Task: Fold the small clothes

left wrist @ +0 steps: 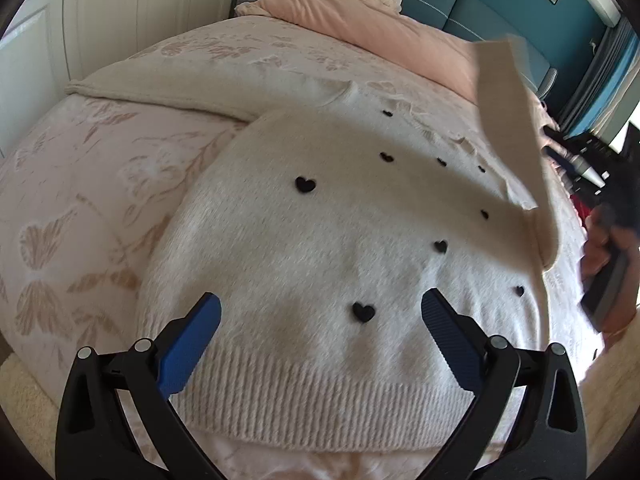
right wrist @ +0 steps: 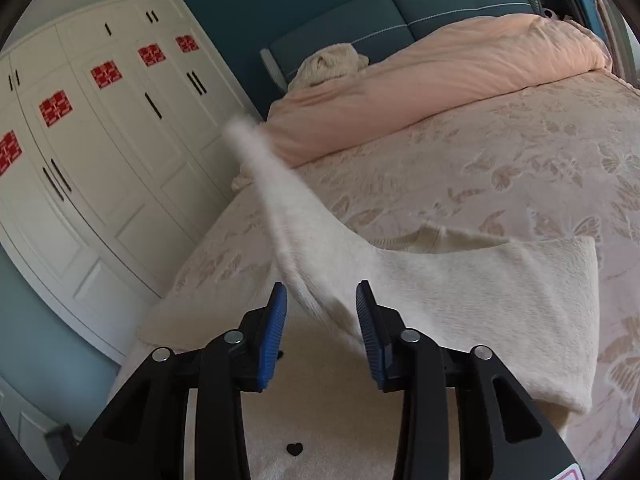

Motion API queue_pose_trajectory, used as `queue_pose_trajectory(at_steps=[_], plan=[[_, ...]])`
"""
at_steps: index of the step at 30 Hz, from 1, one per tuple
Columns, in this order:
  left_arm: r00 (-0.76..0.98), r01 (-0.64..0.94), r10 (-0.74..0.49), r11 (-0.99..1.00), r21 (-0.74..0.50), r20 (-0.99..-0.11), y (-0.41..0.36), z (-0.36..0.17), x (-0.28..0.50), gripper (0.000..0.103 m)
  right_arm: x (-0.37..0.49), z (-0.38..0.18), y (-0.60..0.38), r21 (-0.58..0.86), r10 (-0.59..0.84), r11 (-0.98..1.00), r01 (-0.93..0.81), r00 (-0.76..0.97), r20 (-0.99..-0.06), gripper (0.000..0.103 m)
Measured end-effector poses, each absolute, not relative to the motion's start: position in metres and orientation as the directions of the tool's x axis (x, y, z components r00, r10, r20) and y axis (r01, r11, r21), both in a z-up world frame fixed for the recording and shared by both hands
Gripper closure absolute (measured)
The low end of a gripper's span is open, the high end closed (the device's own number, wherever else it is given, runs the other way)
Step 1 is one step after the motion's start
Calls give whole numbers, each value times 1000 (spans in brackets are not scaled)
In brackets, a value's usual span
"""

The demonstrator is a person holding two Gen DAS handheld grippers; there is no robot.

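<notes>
A fluffy white sweater with small black hearts lies flat on the bed, ribbed hem toward me. My left gripper is open and empty just above its lower part. One sleeve is in the air at the right, blurred. In the right wrist view that sleeve rises up and away from between the blue fingers of my right gripper, which stands open around the cloth without pinching it. The sweater body spreads to the right.
The bed has a pink floral bedspread, a peach duvet and a cream knit by the teal headboard. White wardrobe doors stand at the left. The person's hand and other gripper show at the right edge.
</notes>
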State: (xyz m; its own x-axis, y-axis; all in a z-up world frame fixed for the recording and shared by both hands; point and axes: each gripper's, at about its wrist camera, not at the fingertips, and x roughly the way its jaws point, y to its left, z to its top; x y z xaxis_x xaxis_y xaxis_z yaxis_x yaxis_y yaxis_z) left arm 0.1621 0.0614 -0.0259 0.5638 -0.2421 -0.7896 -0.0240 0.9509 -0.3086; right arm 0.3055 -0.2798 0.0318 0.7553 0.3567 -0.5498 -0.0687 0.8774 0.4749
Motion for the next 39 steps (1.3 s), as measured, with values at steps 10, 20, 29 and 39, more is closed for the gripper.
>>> queue_pose_trajectory(at_steps=[10, 20, 29, 39], plan=[[508, 0, -489, 823, -567, -709, 32, -36, 326, 5, 217, -60, -340, 571, 251, 773, 277, 693, -676, 58], [462, -173, -457, 794, -583, -760, -13, -94, 432, 88, 250, -89, -391, 690, 269, 609, 392, 716, -644, 68], [491, -96, -403, 856, -507, -772, -7, -99, 413, 93, 258, -111, -414, 615, 206, 659, 433, 682, -701, 99], [573, -100, -429, 809, -579, -698, 45, -81, 374, 77, 233, -66, -377, 461, 87, 787, 409, 667, -740, 84]])
